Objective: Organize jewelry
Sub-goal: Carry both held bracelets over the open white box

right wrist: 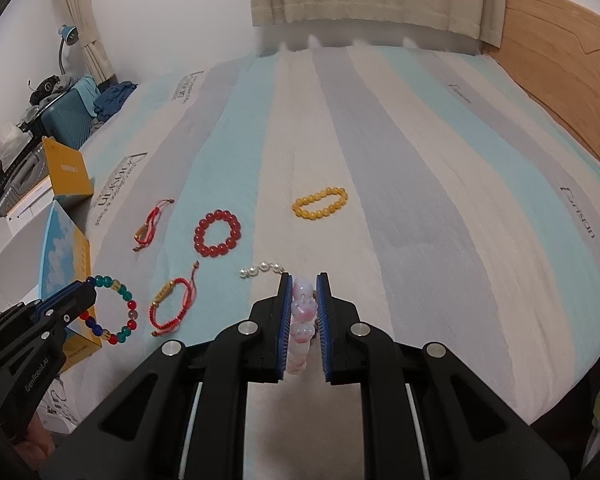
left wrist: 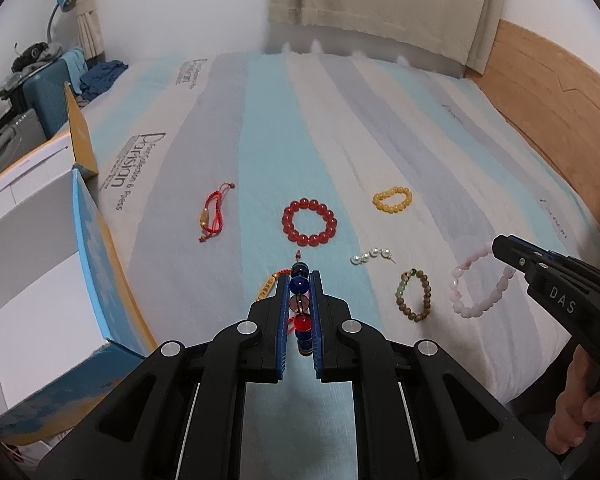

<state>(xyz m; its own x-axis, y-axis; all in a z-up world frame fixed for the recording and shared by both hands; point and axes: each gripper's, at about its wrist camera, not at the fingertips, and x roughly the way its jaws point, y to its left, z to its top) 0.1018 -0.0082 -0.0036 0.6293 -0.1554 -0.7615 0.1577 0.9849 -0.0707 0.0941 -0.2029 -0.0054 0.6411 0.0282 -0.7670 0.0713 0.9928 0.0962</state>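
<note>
left hand-held gripper (left wrist: 300, 304) clamping multicolor bracelet (left wrist: 301, 312)

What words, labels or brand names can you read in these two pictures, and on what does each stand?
"DAS": right gripper body.
"GenRobot.AI": left gripper body.
"Parisian": bed cover, printed repeatedly; the smaller lines beside it are too blurred to read.
Lettering on the yellow box flap: too blurred to read.
</note>
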